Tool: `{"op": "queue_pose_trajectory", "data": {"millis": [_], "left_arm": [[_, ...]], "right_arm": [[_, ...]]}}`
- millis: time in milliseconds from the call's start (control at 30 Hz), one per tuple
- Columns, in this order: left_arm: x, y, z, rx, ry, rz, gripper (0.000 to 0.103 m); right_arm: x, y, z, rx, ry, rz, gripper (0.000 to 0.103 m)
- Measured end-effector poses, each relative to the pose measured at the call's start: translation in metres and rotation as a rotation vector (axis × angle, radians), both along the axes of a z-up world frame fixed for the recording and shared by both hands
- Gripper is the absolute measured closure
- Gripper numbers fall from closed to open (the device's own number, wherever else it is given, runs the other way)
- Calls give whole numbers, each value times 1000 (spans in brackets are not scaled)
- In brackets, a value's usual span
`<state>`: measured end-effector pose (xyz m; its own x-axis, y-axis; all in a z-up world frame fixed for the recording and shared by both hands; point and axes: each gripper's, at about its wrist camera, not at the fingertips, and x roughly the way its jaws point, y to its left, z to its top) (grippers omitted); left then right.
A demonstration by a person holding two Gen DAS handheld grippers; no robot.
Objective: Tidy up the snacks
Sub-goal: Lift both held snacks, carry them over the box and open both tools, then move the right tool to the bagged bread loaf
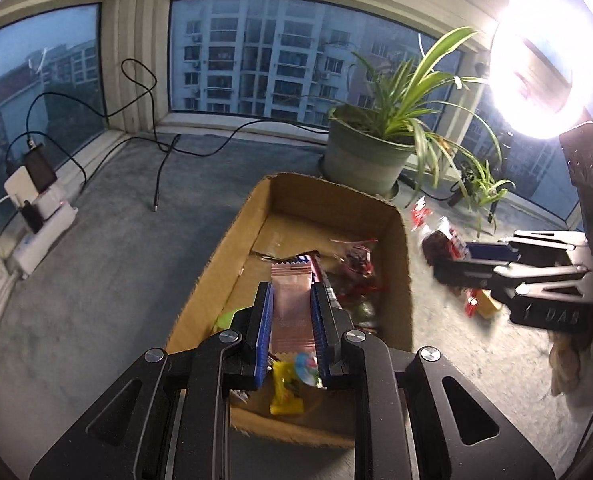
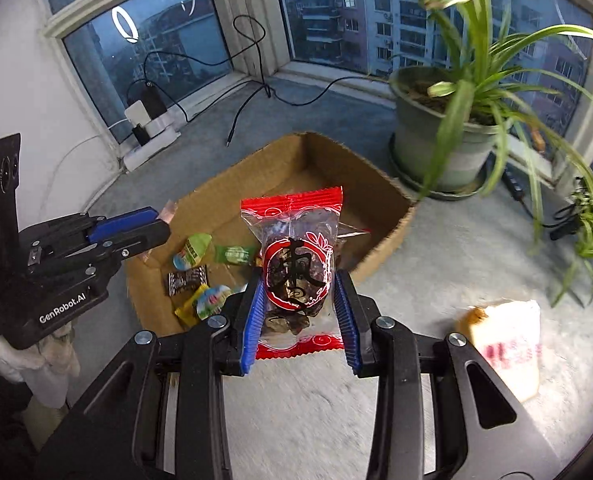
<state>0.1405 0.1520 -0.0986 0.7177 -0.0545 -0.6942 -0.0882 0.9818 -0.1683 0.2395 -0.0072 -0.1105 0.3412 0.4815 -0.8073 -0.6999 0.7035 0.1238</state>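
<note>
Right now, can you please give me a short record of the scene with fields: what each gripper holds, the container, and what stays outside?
left gripper: shut on pink wafer packet, above the box
right gripper: shut on red-ended date packet, near the box's edge
container: open cardboard box with several snacks inside
outside the box: white and orange packet on the carpet
nearby: potted plant
</note>
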Motion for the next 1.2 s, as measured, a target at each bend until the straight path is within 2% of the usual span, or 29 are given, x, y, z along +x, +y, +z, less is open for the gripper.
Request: {"op": "queue_pose_trajectory", "data": {"millis": [233, 367, 433, 467, 500, 600, 667, 733, 800, 833, 900, 1067, 1200], "left_arm": [[11, 9, -11, 0, 31, 4, 85], [15, 12, -14, 10, 40, 6, 85], [15, 14, -15, 17, 45, 9, 84], [15, 14, -14, 17, 46, 11, 81], [15, 15, -14, 17, 45, 17, 78], [13, 15, -12, 26, 36, 21, 77], [11, 15, -10, 29, 32, 25, 69], [7, 13, -6, 34, 17, 30, 67], [5, 10, -3, 38, 6, 26, 67], [3, 6, 0, 45, 0, 23, 65], [0, 0, 5, 57, -16, 19, 53], [-6, -18, 15, 74, -45, 9, 46], [-10, -35, 21, 54, -60, -7, 43]], "right_arm": [[9, 20, -21, -18, 42, 5, 68], [11, 25, -22, -11, 40, 6, 66], [11, 26, -21, -8, 40, 9, 58], [11, 27, -20, -7, 37, 10, 50], [10, 27, -19, -5, 31, 10, 48], [9, 22, -16, 7, 30, 8, 48], [9, 17, -13, 14, 31, 2, 48], [7, 10, -9, 20, 28, -2, 43], [6, 2, -5, 26, 18, -8, 26], [4, -5, -1, 31, 7, -15, 25], [3, -15, 3, 40, -1, -24, 24], [0, -49, 14, 57, -6, -51, 23], [-2, -75, 21, 50, -28, -82, 8]]}}
